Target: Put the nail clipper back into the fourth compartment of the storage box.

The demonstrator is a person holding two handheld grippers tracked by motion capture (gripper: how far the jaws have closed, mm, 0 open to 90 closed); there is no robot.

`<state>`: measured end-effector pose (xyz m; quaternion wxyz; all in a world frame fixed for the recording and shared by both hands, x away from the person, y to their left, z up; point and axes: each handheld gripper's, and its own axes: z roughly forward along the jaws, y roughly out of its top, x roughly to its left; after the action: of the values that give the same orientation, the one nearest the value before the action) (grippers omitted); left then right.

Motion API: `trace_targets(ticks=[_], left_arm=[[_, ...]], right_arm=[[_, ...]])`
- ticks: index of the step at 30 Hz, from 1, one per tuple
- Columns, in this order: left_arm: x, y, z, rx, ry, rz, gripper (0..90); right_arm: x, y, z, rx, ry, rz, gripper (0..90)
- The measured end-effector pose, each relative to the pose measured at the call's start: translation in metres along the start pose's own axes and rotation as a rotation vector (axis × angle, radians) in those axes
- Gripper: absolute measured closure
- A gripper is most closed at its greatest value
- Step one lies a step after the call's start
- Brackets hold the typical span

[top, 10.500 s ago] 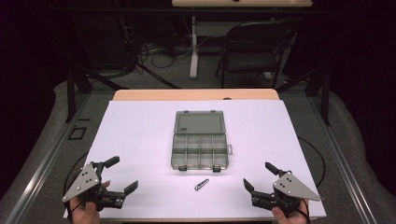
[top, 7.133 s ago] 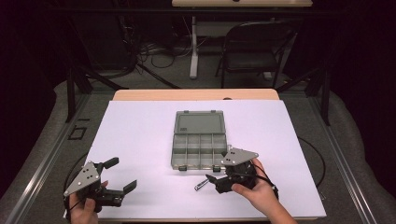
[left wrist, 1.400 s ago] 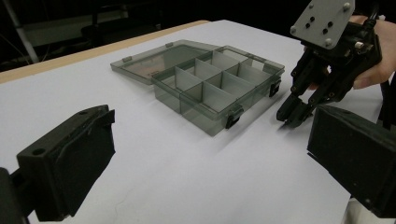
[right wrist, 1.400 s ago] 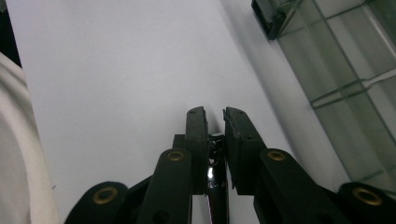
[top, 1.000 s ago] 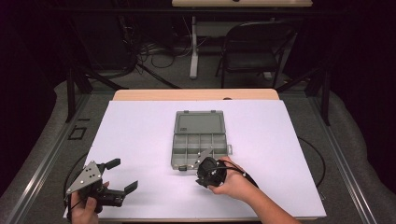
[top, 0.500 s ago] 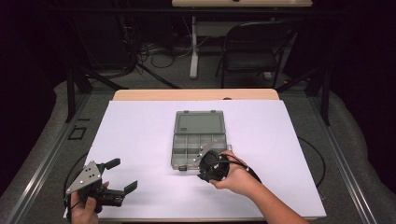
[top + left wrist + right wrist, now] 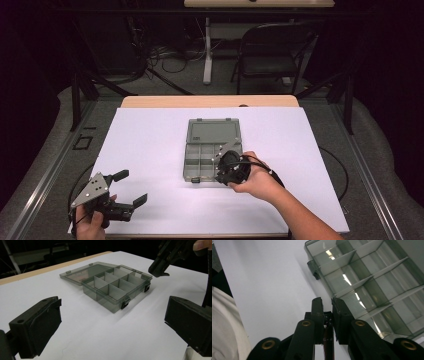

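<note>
Right claw (image 7: 223, 172) pinches a small dark part (image 7: 328, 336) over the organizer box (image 7: 212, 150), near its five-o'clock corner; release next. Left claw (image 7: 128, 187) rests spread.

left gripper (image 7: 125, 187) fingers spread wide, right gripper (image 7: 327, 305) fingers nearly closed

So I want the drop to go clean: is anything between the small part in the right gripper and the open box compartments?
Nothing visible. The right gripper holds a thin dark part just above the open organizer box; the compartments below look empty, lid folded back.
</note>
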<state>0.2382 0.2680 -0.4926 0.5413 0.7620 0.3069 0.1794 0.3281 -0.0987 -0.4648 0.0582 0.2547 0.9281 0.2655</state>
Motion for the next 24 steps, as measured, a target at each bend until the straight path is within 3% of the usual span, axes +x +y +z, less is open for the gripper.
trace_targets(ticks=[24], left_arm=[[0.0,0.0,0.0,0.001,-0.002,0.001,0.4]], right_arm=[[-0.041,0.02,-0.023,-0.031,-0.071,0.125,80.2]])
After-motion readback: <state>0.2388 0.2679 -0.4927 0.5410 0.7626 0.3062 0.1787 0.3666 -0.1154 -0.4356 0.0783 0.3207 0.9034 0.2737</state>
